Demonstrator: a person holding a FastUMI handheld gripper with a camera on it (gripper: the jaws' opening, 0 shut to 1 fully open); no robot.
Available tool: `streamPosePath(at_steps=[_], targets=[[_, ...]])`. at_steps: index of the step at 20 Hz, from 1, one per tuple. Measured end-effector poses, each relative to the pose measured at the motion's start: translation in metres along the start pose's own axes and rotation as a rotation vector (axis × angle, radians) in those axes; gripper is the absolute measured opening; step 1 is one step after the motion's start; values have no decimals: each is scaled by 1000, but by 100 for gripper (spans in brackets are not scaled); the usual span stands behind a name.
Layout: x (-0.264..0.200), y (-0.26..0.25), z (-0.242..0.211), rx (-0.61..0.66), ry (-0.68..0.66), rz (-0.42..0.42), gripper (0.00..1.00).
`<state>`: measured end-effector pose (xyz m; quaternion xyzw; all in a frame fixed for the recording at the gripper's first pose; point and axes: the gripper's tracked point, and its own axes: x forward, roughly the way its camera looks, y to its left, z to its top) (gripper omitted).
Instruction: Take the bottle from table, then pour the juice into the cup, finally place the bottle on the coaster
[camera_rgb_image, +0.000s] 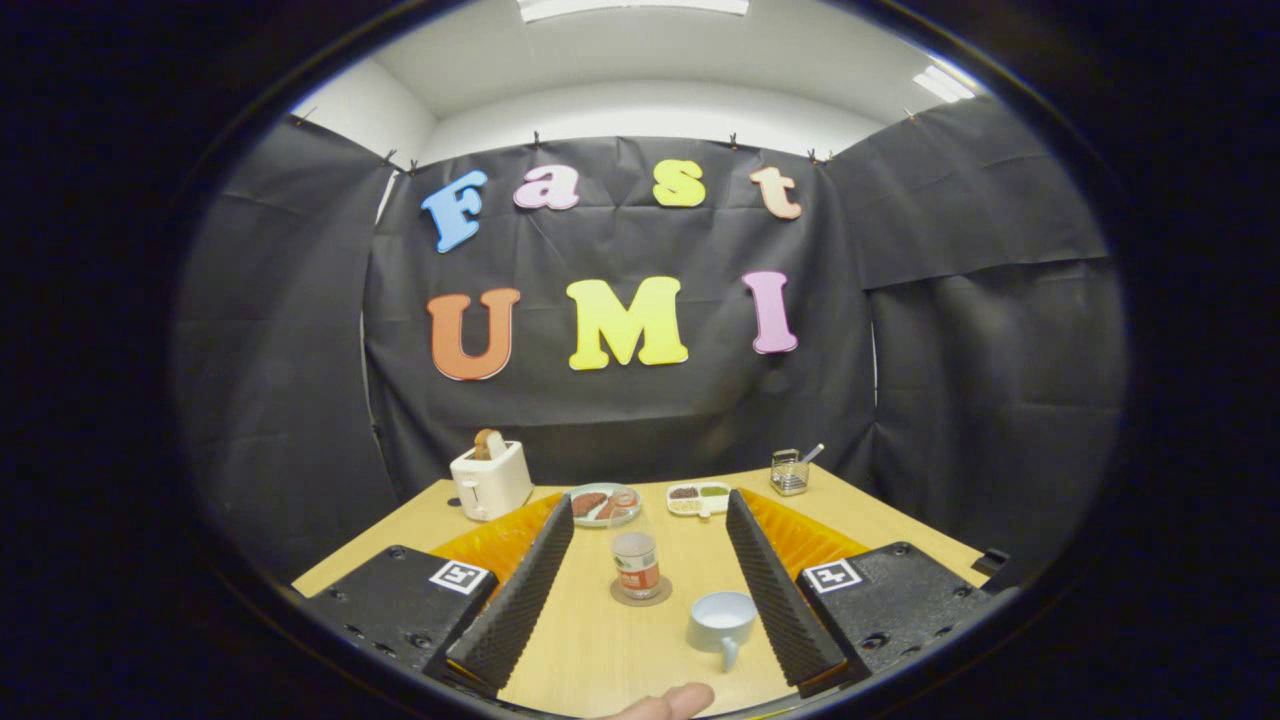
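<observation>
A clear bottle (636, 560) with a red label and juice in its lower part stands upright on a round brown coaster (641, 594), on the wooden table (590, 640). A pale cup (721, 620) with its handle toward me sits on the table to the right of the coaster, close to the right finger. My gripper (648, 530) is open. Its two fingers (520, 600) stand wide apart with the bottle, coaster and cup in the space between them, touching none of them.
Beyond the fingers a white toaster (490, 478) with toast stands at the back left. A plate of food (604, 505), a small divided dish (698, 497) and a glass holder with a utensil (789, 472) sit along the far edge. A fingertip (672, 702) shows near me.
</observation>
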<state>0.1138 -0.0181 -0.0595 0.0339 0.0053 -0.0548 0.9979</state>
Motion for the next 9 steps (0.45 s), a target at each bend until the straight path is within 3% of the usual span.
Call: streamPosePath(at_steps=[9], targets=[[4, 10, 2, -16, -14, 26, 99]])
